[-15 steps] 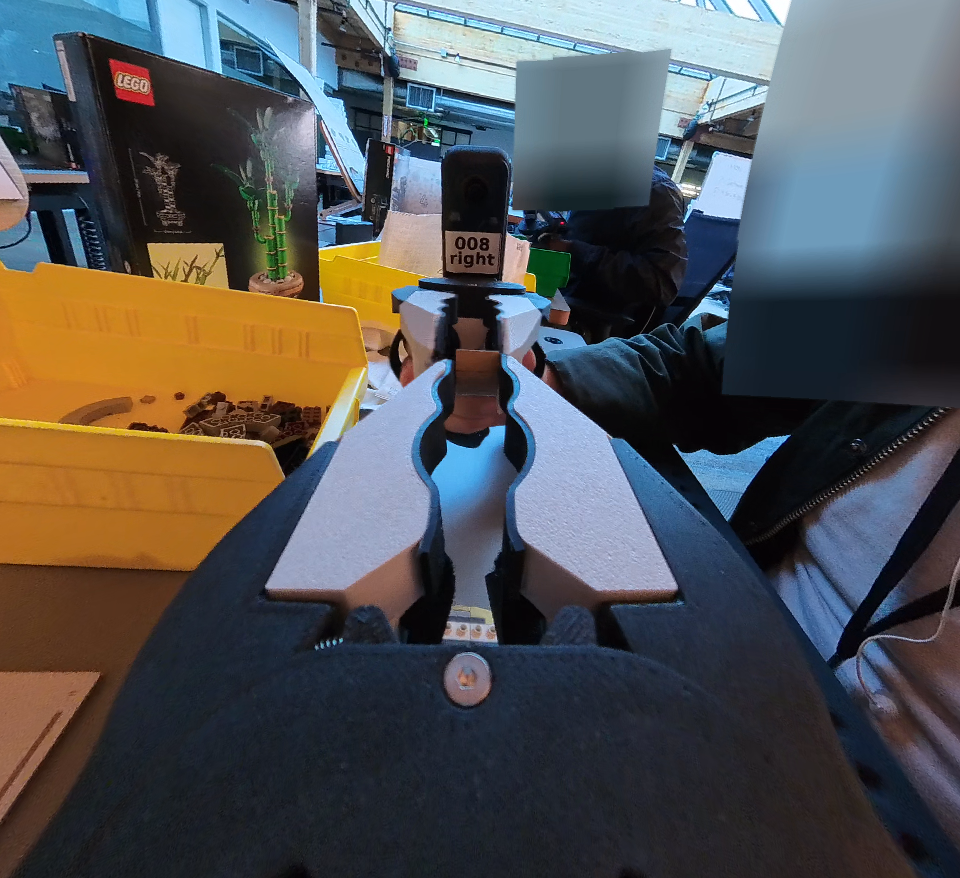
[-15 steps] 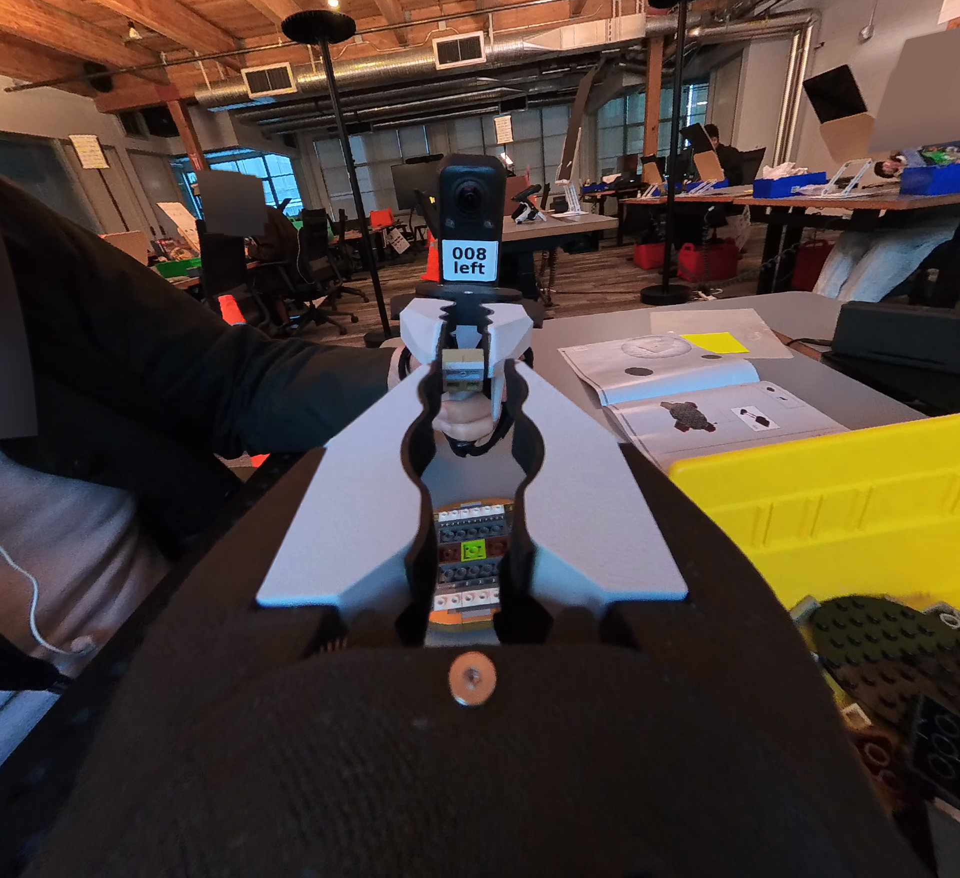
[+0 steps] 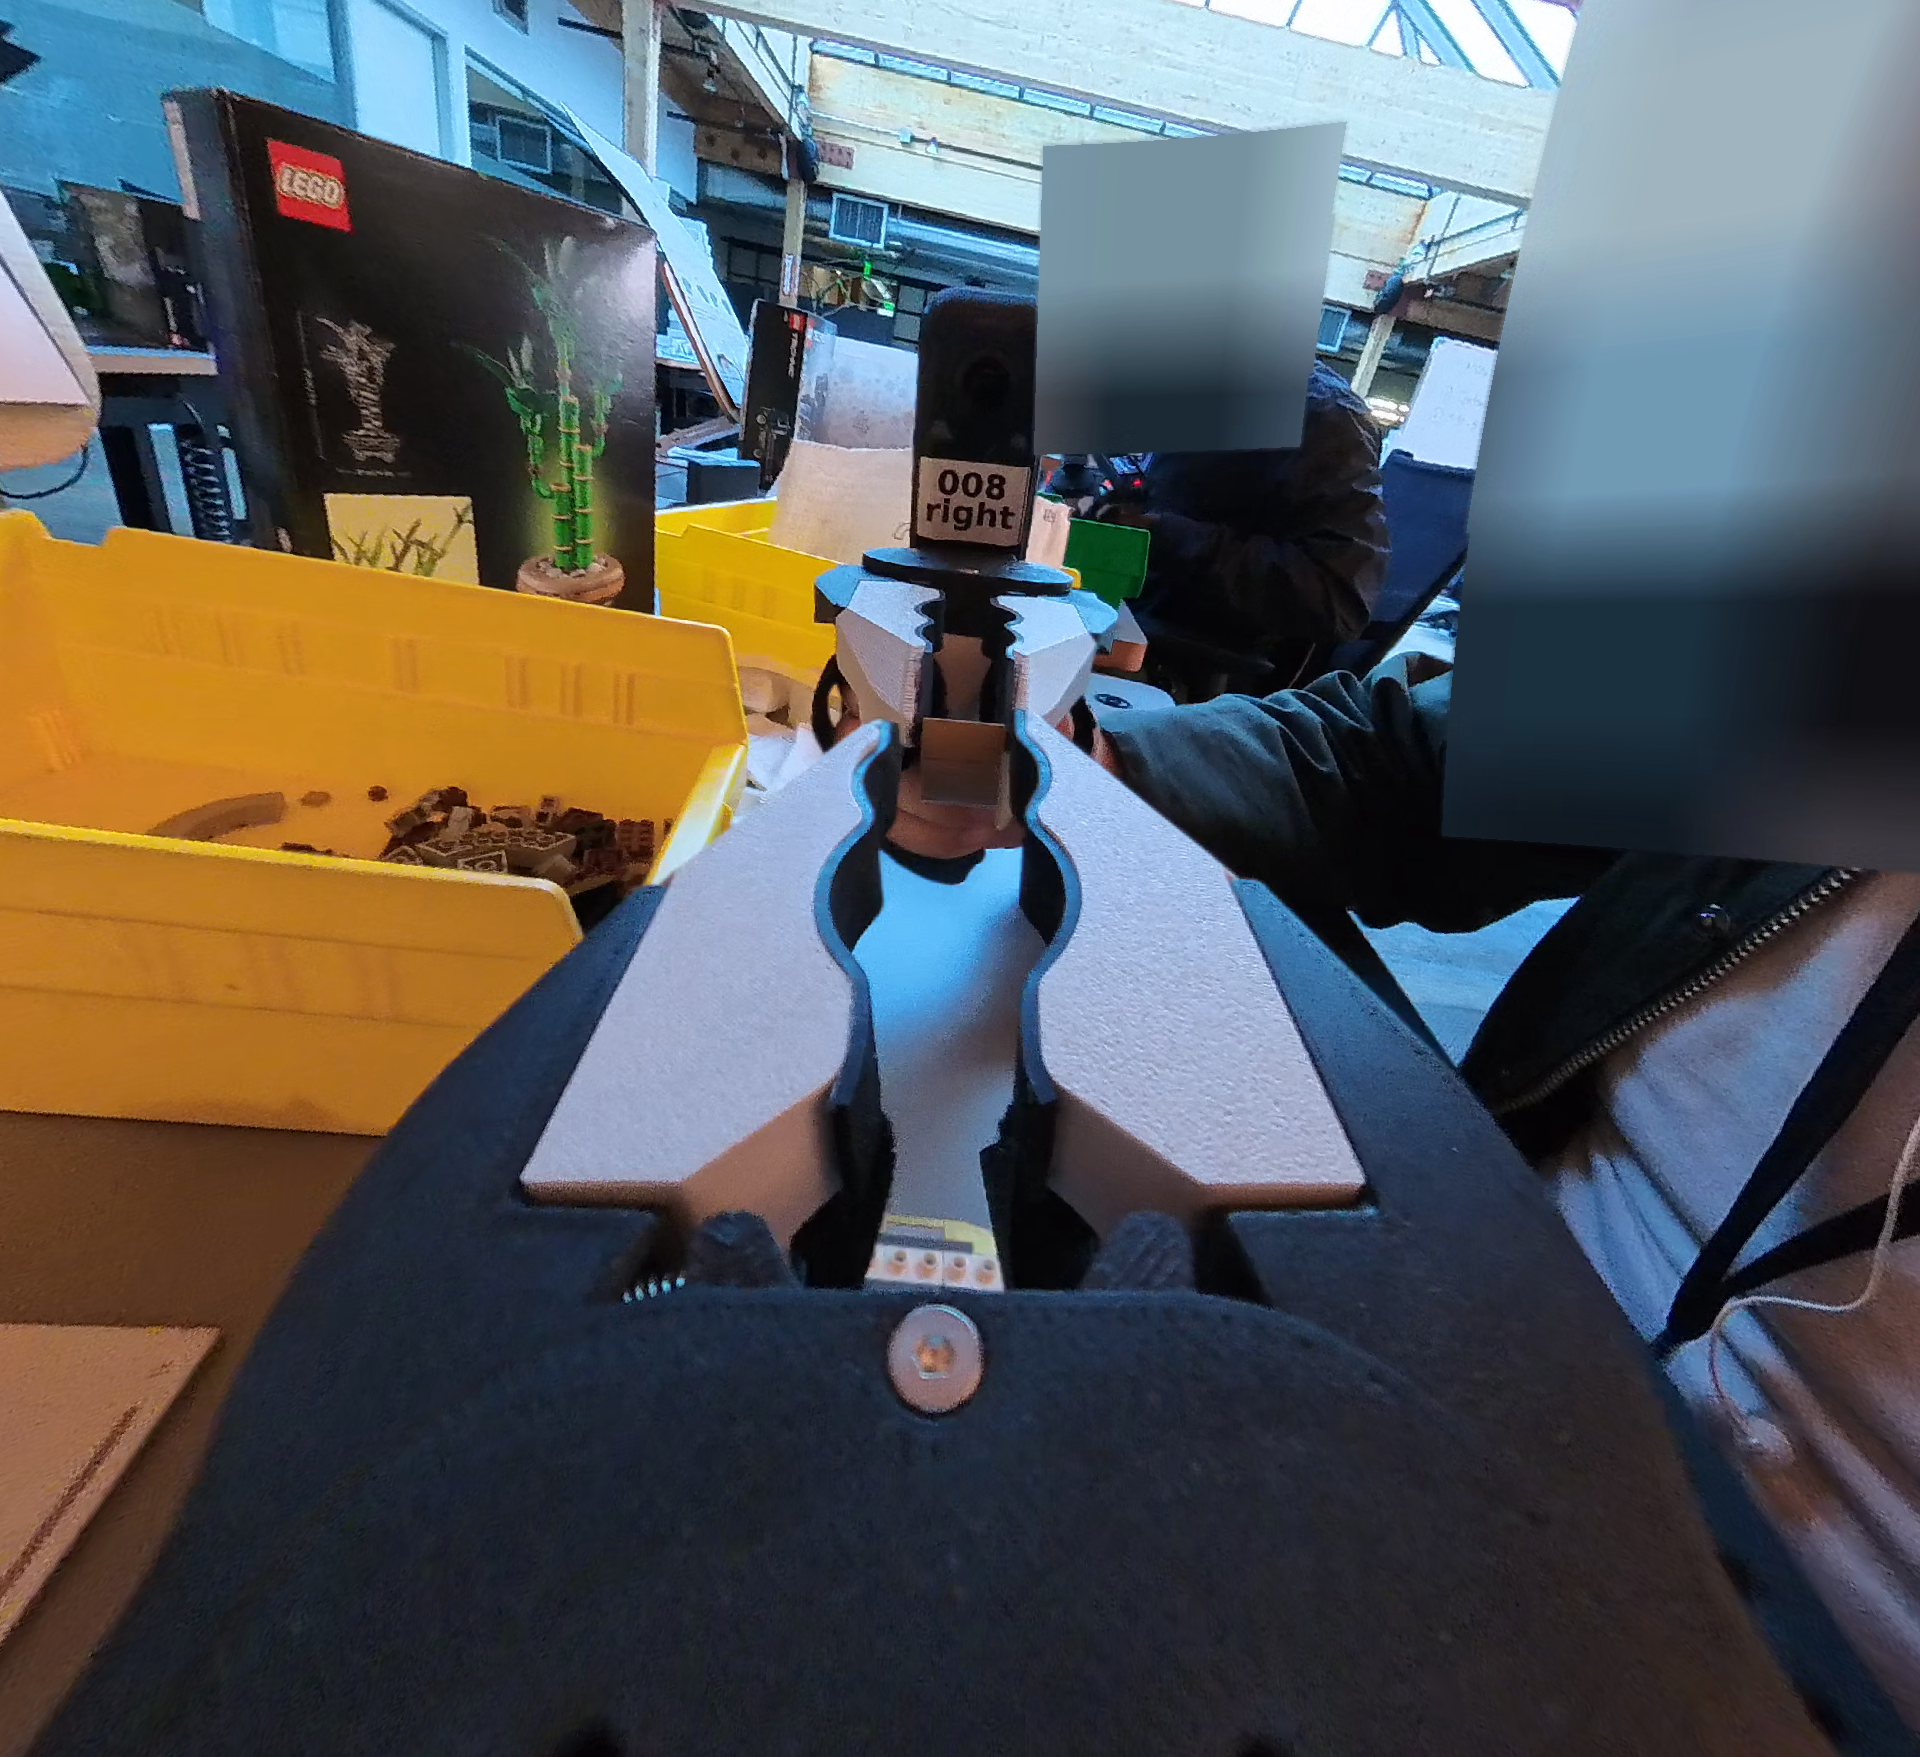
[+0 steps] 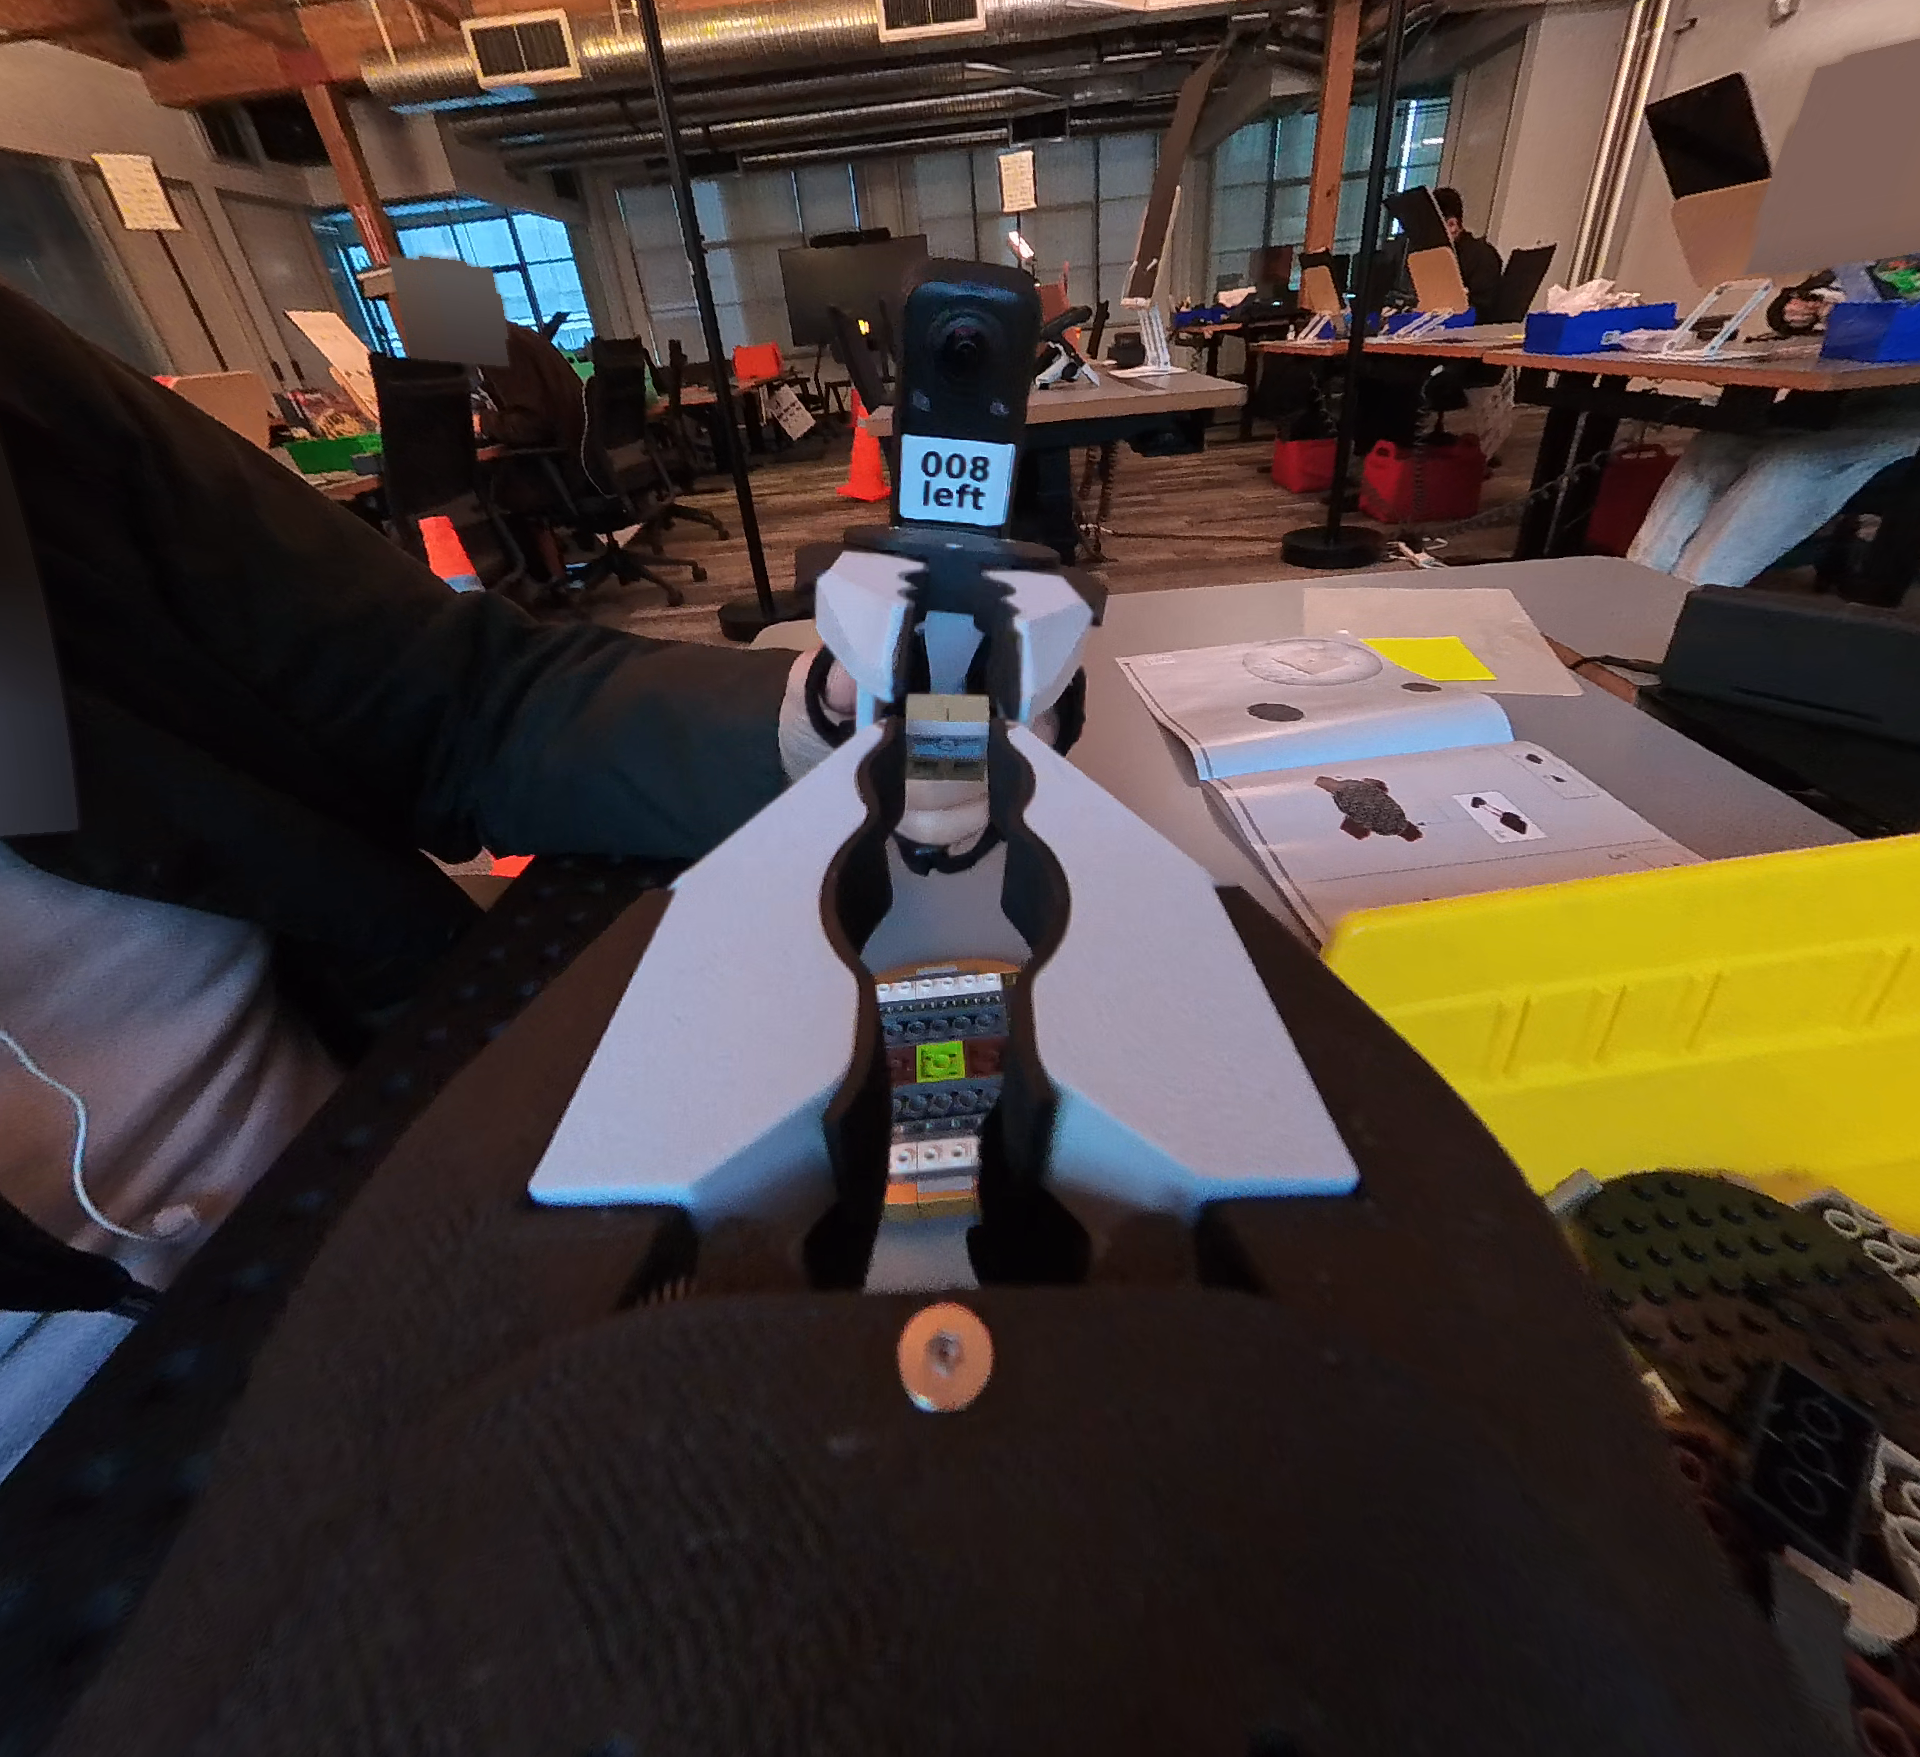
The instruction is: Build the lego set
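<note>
My two grippers meet tip to tip above the table. A small tan brick (image 3: 961, 762) sits between both pairs of fingertips; it also shows in the right wrist view (image 4: 945, 736). My left gripper (image 3: 958, 743) is nearly closed around it, and my right gripper (image 4: 943, 743) is closed on it from the opposite side. Which one carries the load is unclear. A round lego build (image 4: 940, 1073) with grey, white, green and orange parts shows below, through the gap between the right fingers. A sliver of studded bricks (image 3: 935, 1266) shows at the base of the left fingers.
A yellow bin (image 3: 312, 969) with dark loose bricks (image 3: 509, 840) stands at the left, with the black lego box (image 3: 436, 357) behind it. In the right wrist view there is an open instruction booklet (image 4: 1382, 793), a yellow bin (image 4: 1662, 1011) and dark studded plates (image 4: 1745, 1312). A person's dark sleeves hold both grippers. Both grippers' tips are close together, under 4 cm apart.
Nothing has clearly changed. Both grippers stay tip to tip on the tan brick, and the views have shifted only slightly.
</note>
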Action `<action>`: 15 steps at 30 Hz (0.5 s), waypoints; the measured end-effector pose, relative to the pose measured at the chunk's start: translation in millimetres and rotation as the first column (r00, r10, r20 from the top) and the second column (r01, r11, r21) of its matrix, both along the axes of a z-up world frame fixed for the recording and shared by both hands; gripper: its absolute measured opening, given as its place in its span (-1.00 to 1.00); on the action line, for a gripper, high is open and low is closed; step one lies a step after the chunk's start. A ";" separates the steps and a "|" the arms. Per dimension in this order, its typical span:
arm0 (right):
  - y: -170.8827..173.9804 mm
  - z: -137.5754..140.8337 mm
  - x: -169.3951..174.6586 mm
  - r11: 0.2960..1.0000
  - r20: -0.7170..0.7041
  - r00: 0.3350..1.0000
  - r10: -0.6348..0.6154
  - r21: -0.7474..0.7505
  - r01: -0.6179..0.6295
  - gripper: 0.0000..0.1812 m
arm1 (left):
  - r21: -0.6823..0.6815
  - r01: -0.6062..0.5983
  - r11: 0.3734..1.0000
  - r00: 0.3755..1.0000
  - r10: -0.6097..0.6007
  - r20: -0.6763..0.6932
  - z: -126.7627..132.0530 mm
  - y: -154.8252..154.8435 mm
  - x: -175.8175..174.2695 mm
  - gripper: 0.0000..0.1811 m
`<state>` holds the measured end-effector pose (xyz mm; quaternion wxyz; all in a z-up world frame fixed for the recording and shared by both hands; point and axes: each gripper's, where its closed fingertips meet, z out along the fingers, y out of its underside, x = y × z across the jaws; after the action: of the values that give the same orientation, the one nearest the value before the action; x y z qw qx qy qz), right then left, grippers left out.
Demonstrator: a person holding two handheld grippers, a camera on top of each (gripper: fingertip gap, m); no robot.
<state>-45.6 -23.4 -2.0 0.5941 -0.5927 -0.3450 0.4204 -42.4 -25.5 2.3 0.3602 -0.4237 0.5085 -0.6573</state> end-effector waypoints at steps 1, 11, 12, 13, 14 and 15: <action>0.4 0.0 1.2 1.000 -0.001 1.000 -0.002 -0.005 0.002 -0.86 | 0.016 -0.005 1.000 1.000 0.005 -0.003 -0.5 0.7 -1.2 -0.80; -0.6 -11.3 -0.2 1.000 0.069 0.997 0.019 -0.012 -0.018 -0.85 | 0.151 -0.029 0.988 0.995 0.043 -0.091 -16.7 -2.2 2.2 -0.79; -0.5 -12.7 -0.8 1.000 0.079 0.997 0.017 -0.010 -0.017 -0.85 | 0.153 -0.020 0.988 0.995 0.035 -0.095 -17.5 -3.5 1.9 -0.82; -0.5 -13.6 -1.1 1.000 0.084 0.996 0.017 -0.009 -0.016 -0.86 | 0.155 -0.011 0.988 0.995 0.027 -0.099 -18.1 -4.8 1.6 -0.84; -1.0 -14.0 -1.2 1.000 0.087 0.996 0.021 -0.010 -0.021 -0.85 | 0.158 -0.010 0.987 0.995 0.026 -0.101 -18.5 -5.3 1.6 -0.84; -1.4 -14.1 -1.2 1.000 0.088 0.996 0.025 -0.010 -0.024 -0.86 | 0.162 -0.007 0.987 0.994 0.024 -0.104 -19.0 -5.9 1.5 -0.84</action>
<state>-46.8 -24.8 -16.1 0.5704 -0.6090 -0.3762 0.4028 -40.9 -31.4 -16.8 0.3709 -0.4312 0.5751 -0.5880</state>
